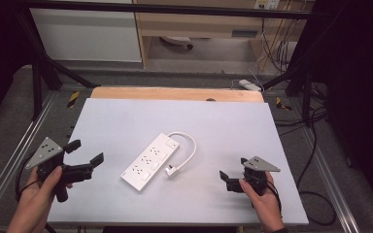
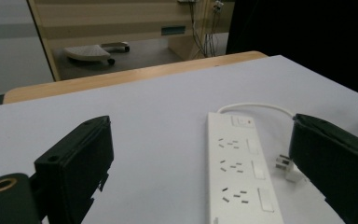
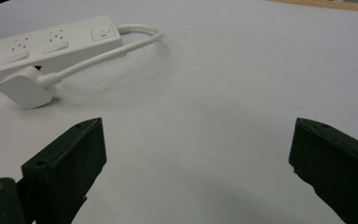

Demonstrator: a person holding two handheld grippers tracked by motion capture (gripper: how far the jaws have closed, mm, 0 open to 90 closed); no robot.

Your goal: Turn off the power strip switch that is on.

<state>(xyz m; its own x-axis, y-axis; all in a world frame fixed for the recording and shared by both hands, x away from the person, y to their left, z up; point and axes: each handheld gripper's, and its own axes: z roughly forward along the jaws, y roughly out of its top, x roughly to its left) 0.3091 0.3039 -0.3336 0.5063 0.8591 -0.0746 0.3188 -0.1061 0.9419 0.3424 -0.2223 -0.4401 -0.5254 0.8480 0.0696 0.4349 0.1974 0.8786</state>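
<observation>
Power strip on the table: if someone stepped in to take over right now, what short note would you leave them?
Left gripper: open, holding nothing, at the table's left edge.
Right gripper: open, holding nothing, near the front right.
Power strip: lies flat mid-table, untouched. Its cord loops round to the plug, which rests on the table beside the strip, not in a socket.
Done: nothing visible yet.
Left: probably the whole job, starting with a reach for strip or plug.

Readable text: you find none here.
Power strip [image 2: 237, 164]: your views show its socket slots and a red switch mark, no legible lettering.
</observation>
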